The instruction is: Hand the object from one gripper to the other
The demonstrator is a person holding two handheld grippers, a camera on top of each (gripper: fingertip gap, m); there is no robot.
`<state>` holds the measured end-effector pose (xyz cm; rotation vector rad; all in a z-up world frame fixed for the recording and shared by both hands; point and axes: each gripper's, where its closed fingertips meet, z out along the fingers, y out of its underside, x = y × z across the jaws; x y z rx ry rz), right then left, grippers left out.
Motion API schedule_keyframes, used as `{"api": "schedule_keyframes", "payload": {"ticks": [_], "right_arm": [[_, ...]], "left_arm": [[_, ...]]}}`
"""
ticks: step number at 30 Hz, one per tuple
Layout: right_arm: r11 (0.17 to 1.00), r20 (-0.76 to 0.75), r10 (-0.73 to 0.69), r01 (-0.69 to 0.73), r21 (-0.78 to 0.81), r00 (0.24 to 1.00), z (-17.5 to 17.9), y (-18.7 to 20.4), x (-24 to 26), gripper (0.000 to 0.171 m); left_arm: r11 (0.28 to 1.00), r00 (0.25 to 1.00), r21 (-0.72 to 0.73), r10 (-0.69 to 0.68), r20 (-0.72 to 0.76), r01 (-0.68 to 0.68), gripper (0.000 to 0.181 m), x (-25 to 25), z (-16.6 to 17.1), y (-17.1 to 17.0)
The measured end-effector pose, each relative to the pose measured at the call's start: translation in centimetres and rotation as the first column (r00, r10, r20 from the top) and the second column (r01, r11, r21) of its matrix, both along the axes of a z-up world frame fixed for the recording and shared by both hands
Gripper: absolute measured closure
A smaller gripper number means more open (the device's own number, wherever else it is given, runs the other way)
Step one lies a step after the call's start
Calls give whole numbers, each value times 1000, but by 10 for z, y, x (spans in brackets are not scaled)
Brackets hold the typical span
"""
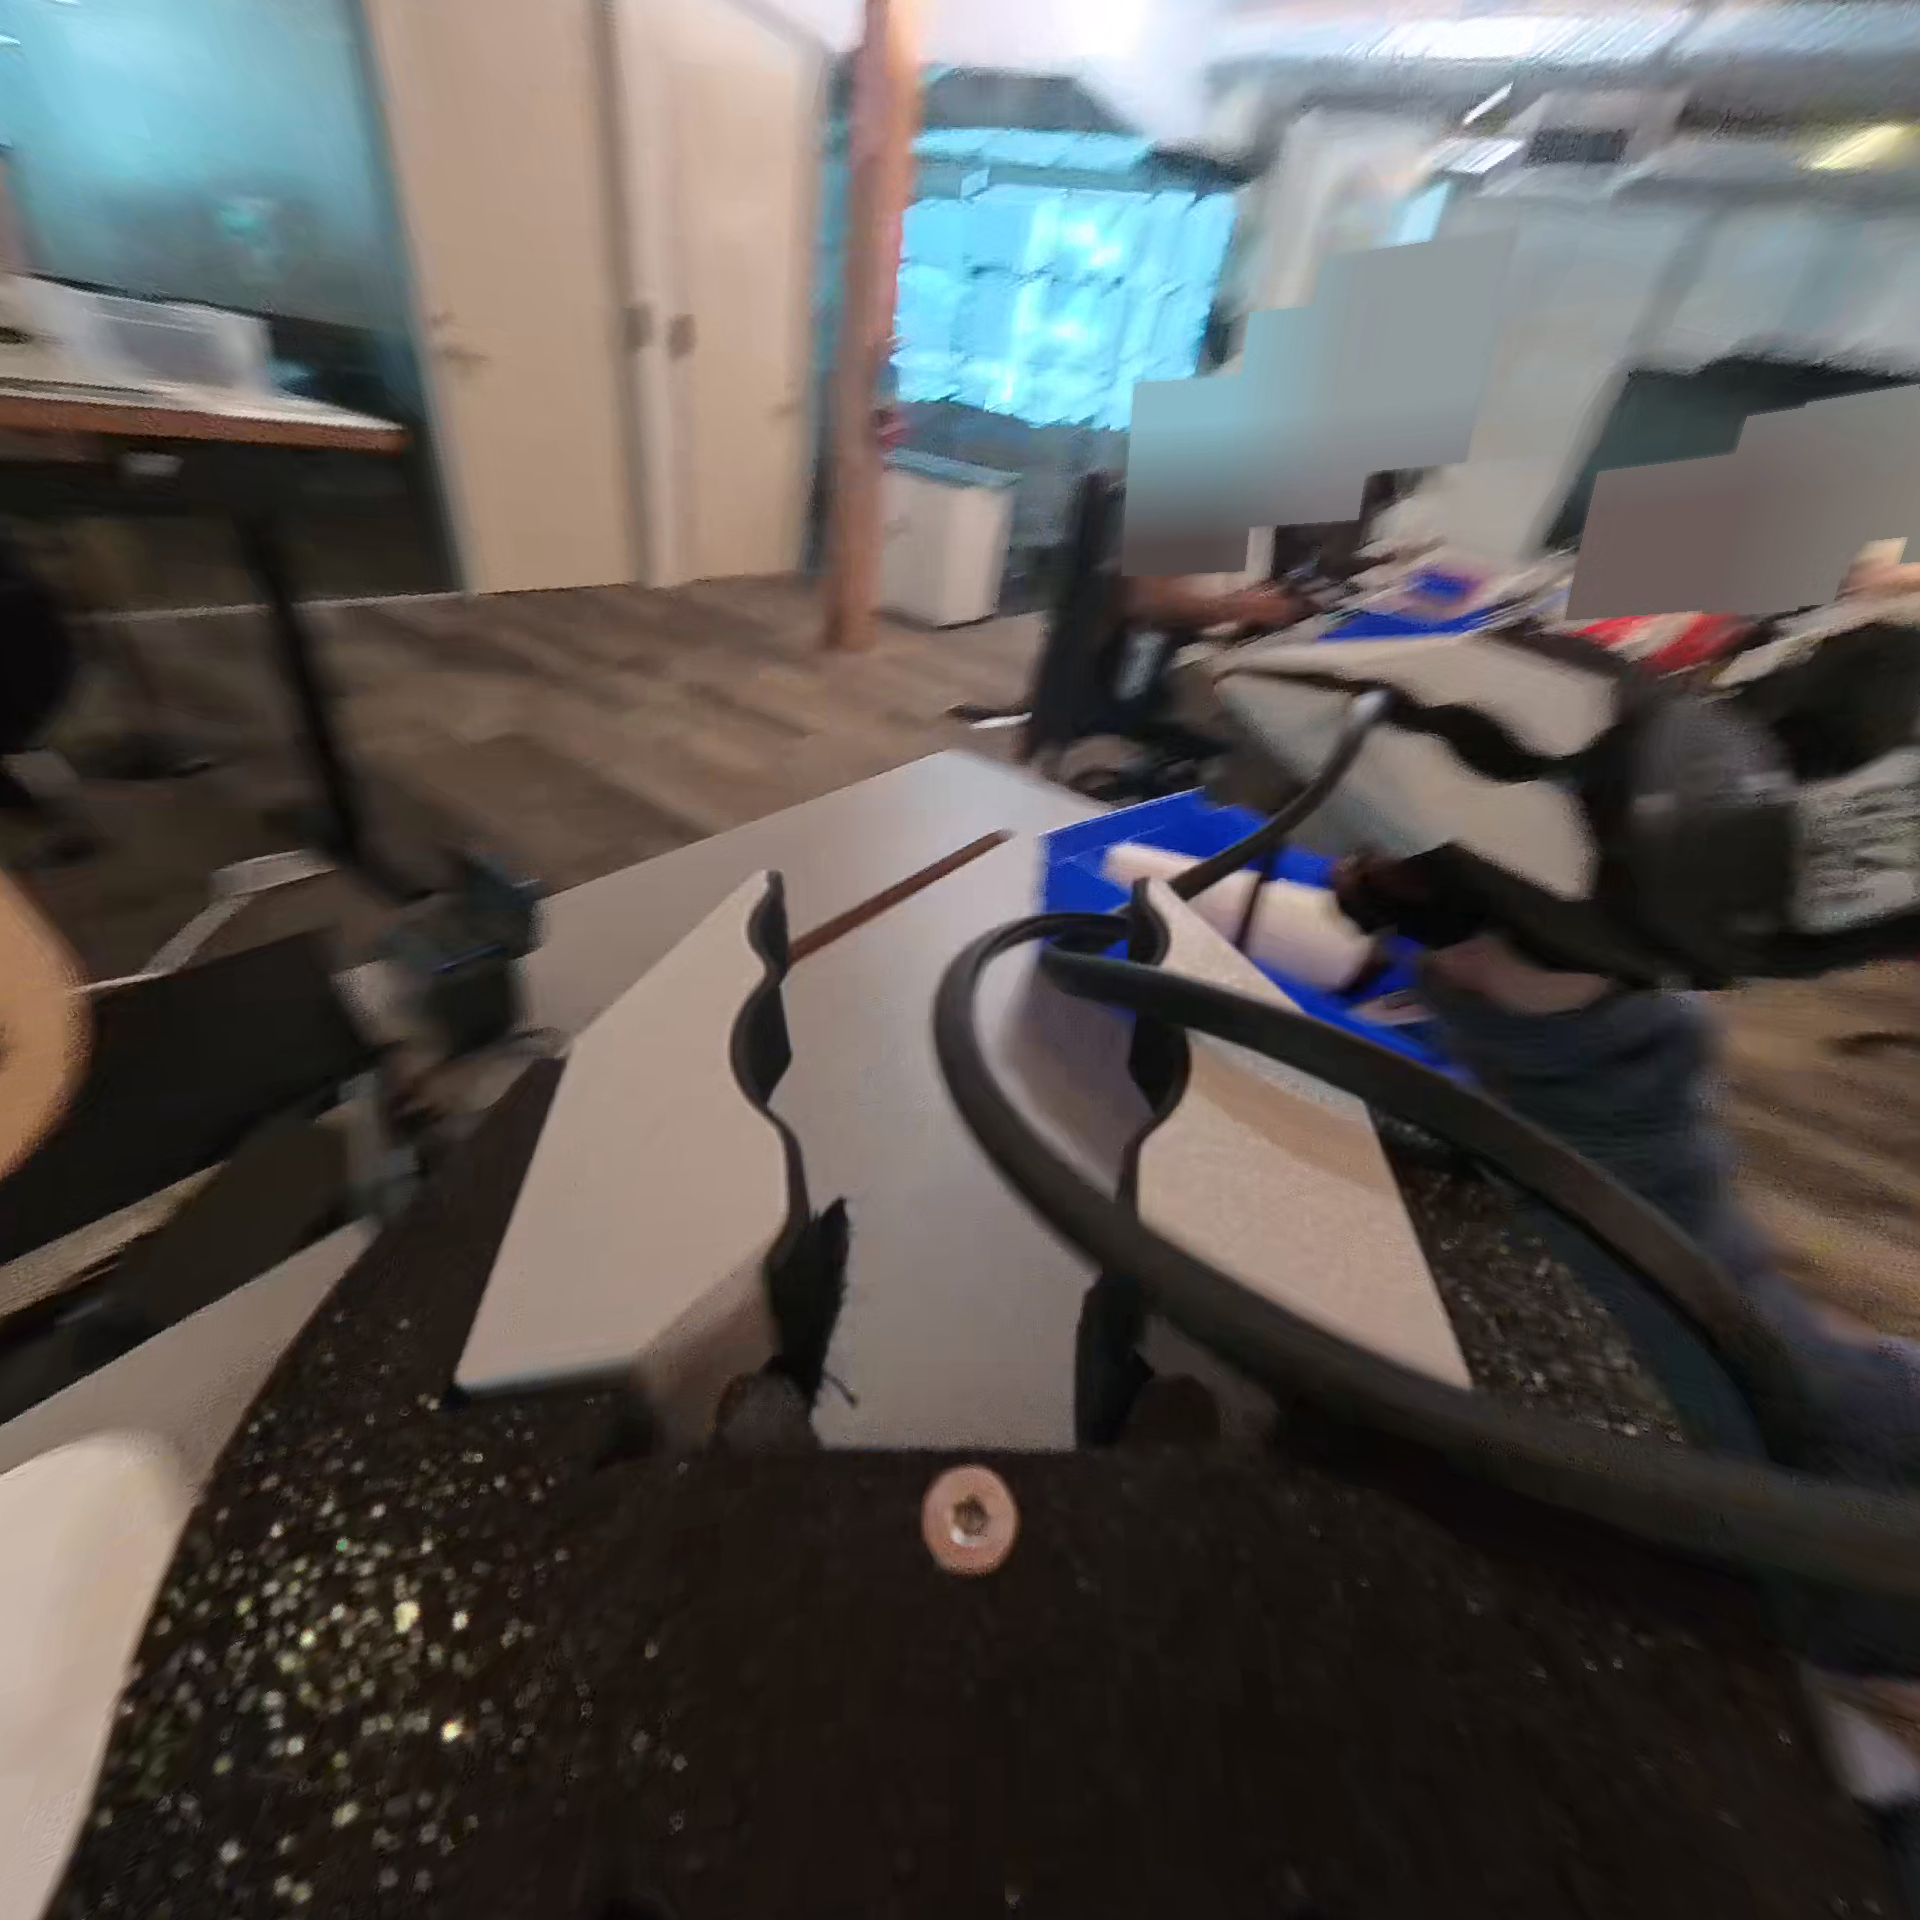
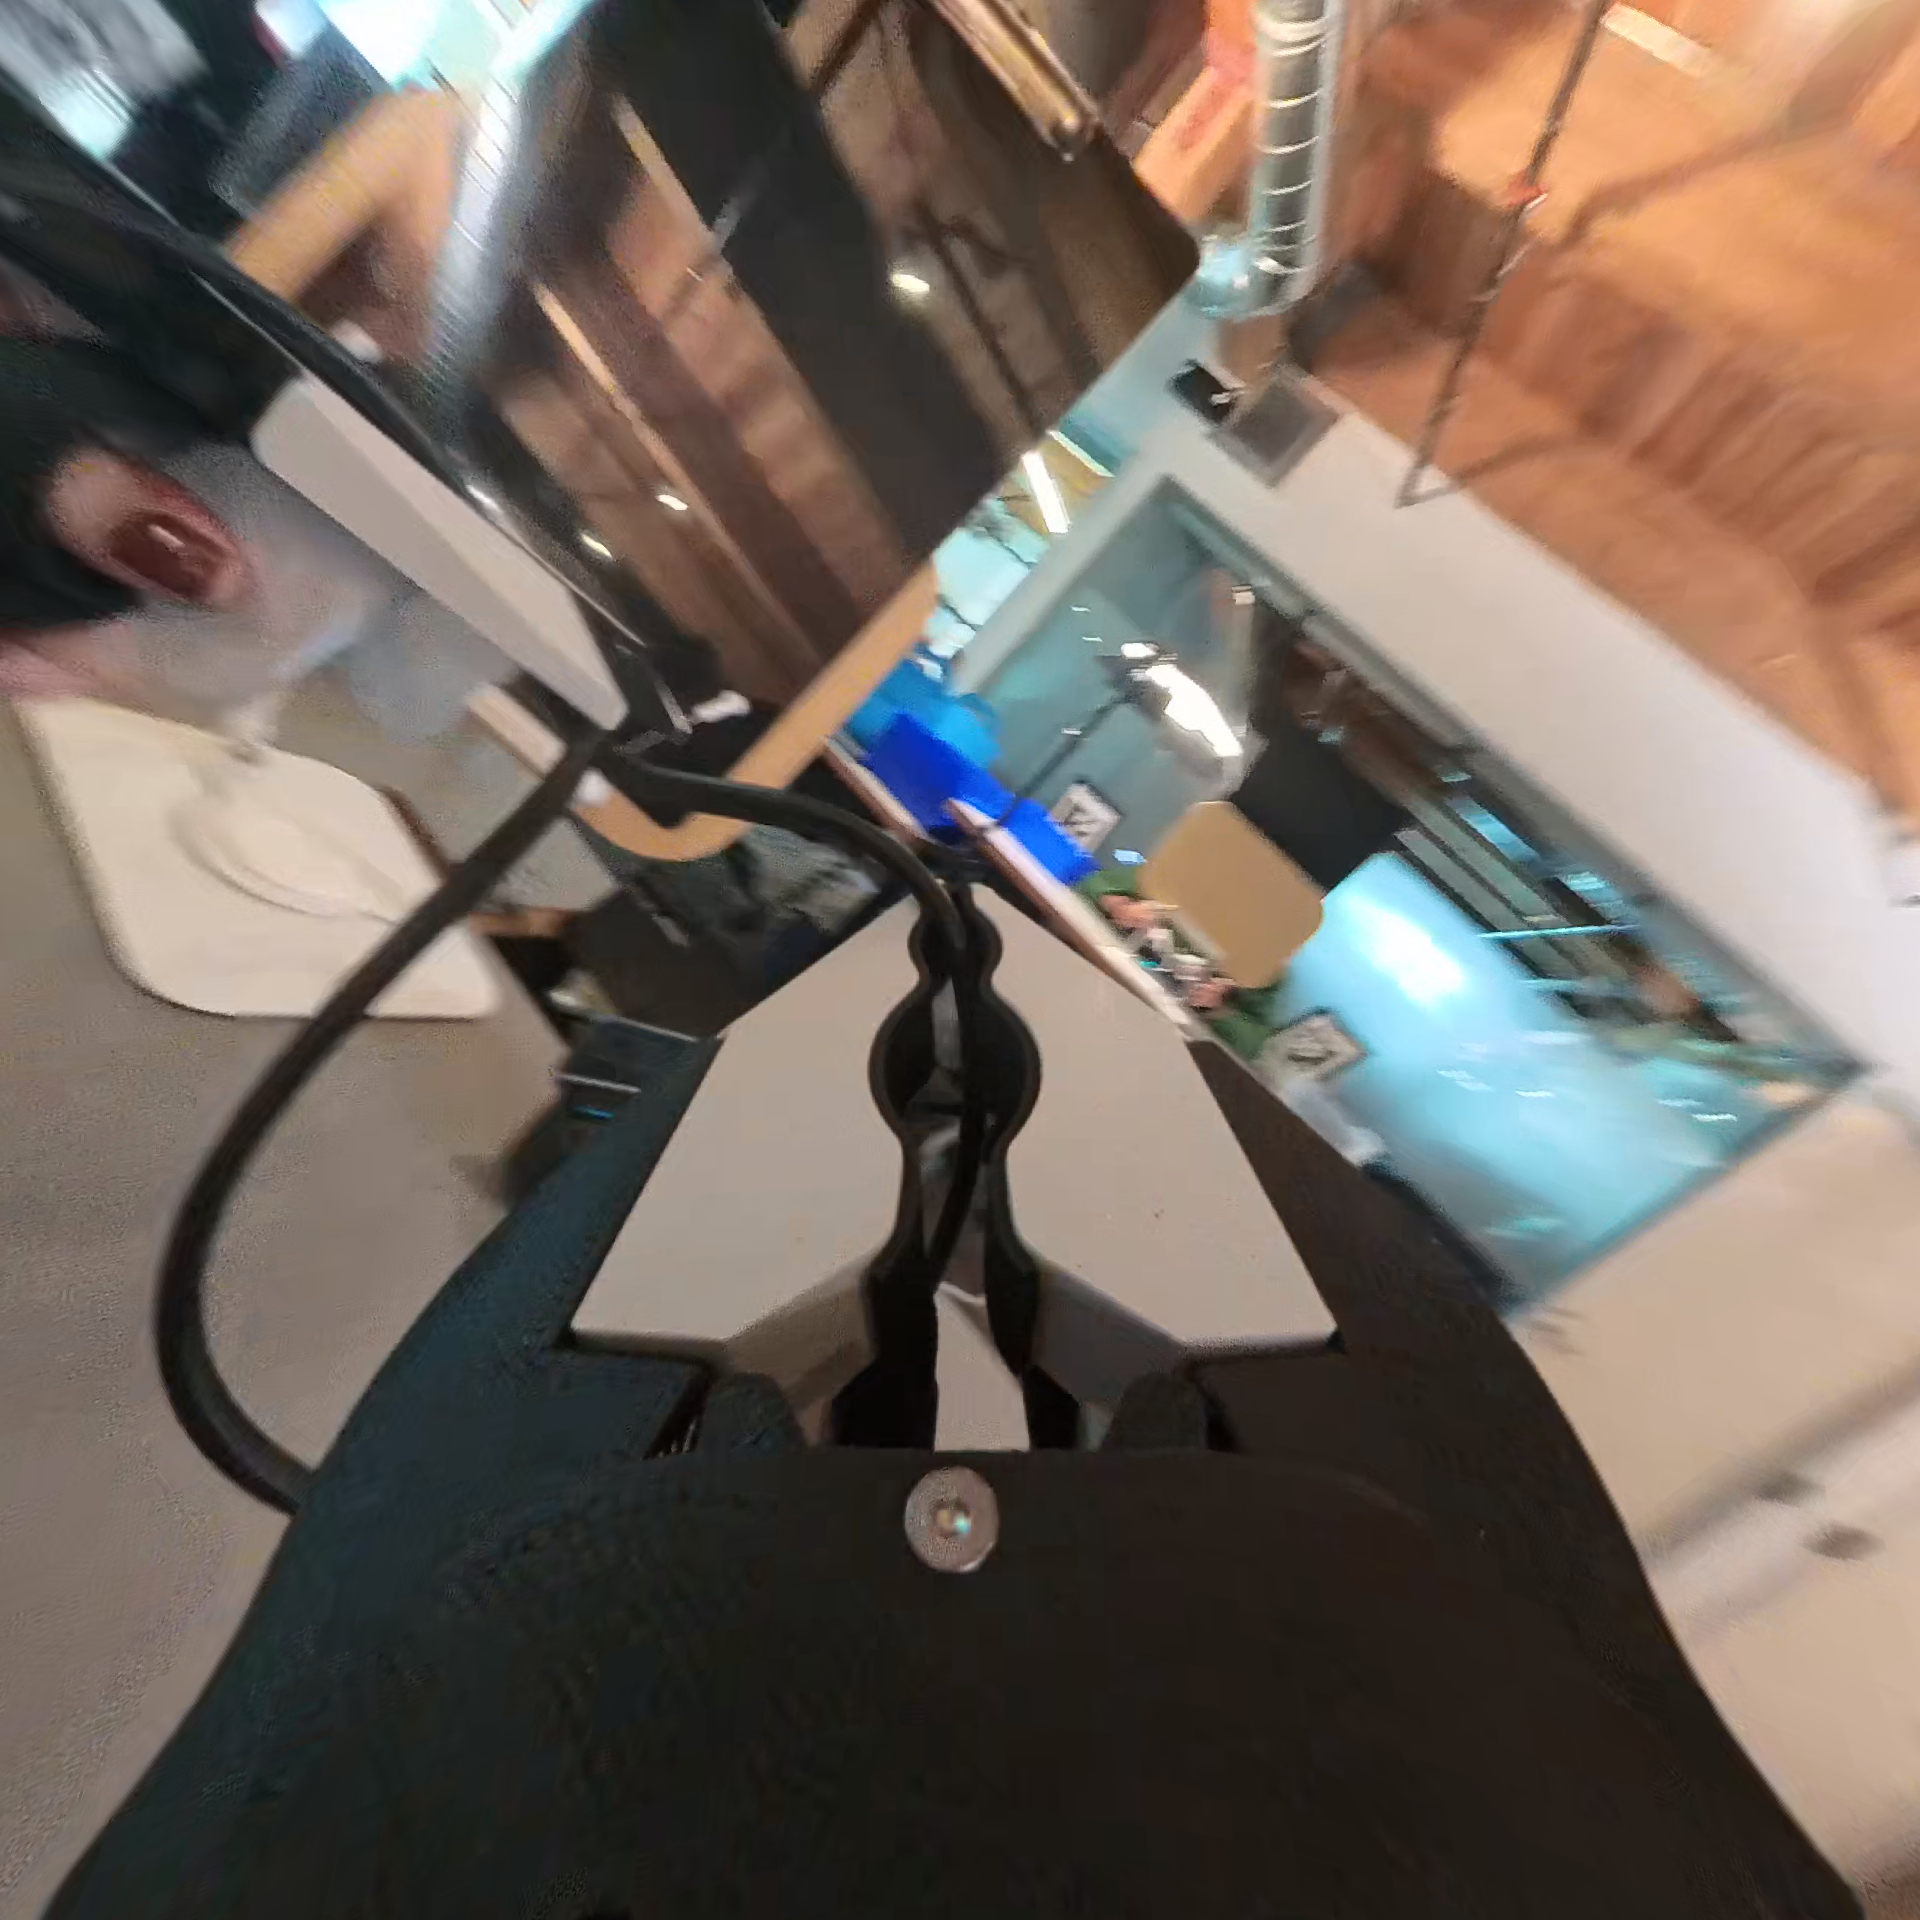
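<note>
Left tongs fill the lower middle of the left wrist view, their two grey fingers standing wide apart with bare grey bench showing between them. A black cable loops across the right finger: it curls around that finger's tip, sweeps down toward the lower right edge of the frame, and another run of it rises to the upper right, where the right tongs are pinched on it. Nothing lies between the left fingers. Behind the right finger a blue bin sits on the bench, holding white rolls. A thin brown stick lies on the bench beyond the fingertips.

In the right wrist view the right tongs sit at centre frame, closed tight on the black cable, which runs down between the fingers. From the tips the cable arcs to the left, then bends down along the left side of the frame. A blurred white base plate lies at left.
</note>
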<state>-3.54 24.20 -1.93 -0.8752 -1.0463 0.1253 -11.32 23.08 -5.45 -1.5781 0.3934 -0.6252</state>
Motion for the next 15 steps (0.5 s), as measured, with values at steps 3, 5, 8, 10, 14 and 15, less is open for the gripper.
{"api": "schedule_keyframes", "payload": {"ticks": [3,5,8,10,14,15], "right_arm": [[973,64,-152,138,184,986,3,5,7,171],[953,95,-172,141,268,980,2,1,4,171],[942,120,-112,67,328,986,1,-14,-7,171],[936,148,-66,10,352,987,-2,-24,-15,171],[925,169,-25,-41,377,985,-4,-36,-21,171],[923,170,-27,-41,382,985,-3,-37,-22,171]], "left_arm": [[997,979,46,64,-192,-56,108,1,-6,-5],[996,966,72,-39,-256,59,105,24,-6,-18],[983,934,57,-146,-325,174,115,53,-15,-26],[975,901,5,-203,-383,222,125,67,-30,-26],[944,853,-72,-324,-409,323,172,91,-47,-32],[926,846,-78,-371,-382,371,181,97,-45,-37]]}}
